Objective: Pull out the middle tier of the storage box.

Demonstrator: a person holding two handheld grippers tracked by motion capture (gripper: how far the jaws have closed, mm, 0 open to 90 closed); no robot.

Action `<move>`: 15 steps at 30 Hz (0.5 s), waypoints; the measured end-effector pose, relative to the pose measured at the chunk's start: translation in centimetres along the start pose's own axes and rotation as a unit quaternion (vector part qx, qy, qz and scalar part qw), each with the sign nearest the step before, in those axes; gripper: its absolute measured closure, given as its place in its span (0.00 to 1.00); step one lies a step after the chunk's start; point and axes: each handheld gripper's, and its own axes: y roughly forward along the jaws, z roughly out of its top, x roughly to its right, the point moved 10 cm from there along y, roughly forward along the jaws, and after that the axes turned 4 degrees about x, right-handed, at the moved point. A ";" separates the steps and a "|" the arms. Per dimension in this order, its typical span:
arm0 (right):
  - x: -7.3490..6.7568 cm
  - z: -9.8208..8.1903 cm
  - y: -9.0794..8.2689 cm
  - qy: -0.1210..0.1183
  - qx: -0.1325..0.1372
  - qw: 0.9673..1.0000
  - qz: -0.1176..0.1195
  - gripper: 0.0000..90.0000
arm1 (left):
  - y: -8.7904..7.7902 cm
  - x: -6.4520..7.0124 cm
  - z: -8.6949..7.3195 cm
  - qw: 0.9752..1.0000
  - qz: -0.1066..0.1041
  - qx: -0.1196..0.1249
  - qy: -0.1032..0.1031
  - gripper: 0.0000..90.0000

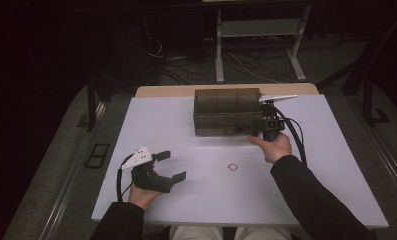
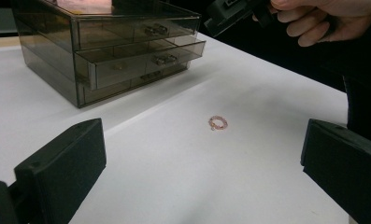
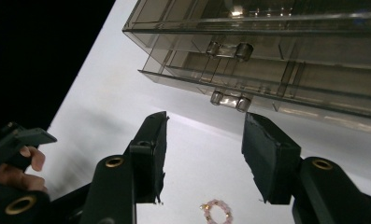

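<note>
I am working on the little drawer box (image 1: 228, 111) that sits near the far edge of the table (image 1: 151, 125). My right gripper (image 1: 258, 131) is up at the front of the box, by its right end, and its jaws stand partly apart with nothing between them. In the right gripper view the small clear handle (image 3: 230, 100) of the middle drawer (image 2: 141, 63) is just past the jaws. That drawer sticks out a bit from the others, so I think the step in hand is opening it.

Next I would bring the jaws around that handle, close them on it, and pull straight toward me. The handle is tiny and smooth, so I must line up well or it may slip.

The box is see-through and smoky brown, with three drawers stacked one over the other.

A small pink bead ring (image 1: 232, 166) lies flat near the middle of the table, well apart from the box. It may go in the drawer.

My left gripper (image 1: 171, 165) waits near the front left corner, jaws wide apart and holding nothing.
</note>
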 end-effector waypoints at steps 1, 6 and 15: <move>0.0 0.1 0.0 -0.005 -0.003 1.000 -0.004 0.55 | 0.0 0.0 0.0 1.000 0.000 -0.001 0.000 0.00; 0.1 0.5 0.5 -0.037 -0.018 0.999 -0.007 0.55 | -0.1 -0.1 0.0 1.000 0.000 0.000 0.001 0.00; 0.0 0.8 1.4 -0.147 -0.045 0.988 0.000 0.54 | -0.2 -0.1 0.1 1.000 0.000 0.001 0.001 0.00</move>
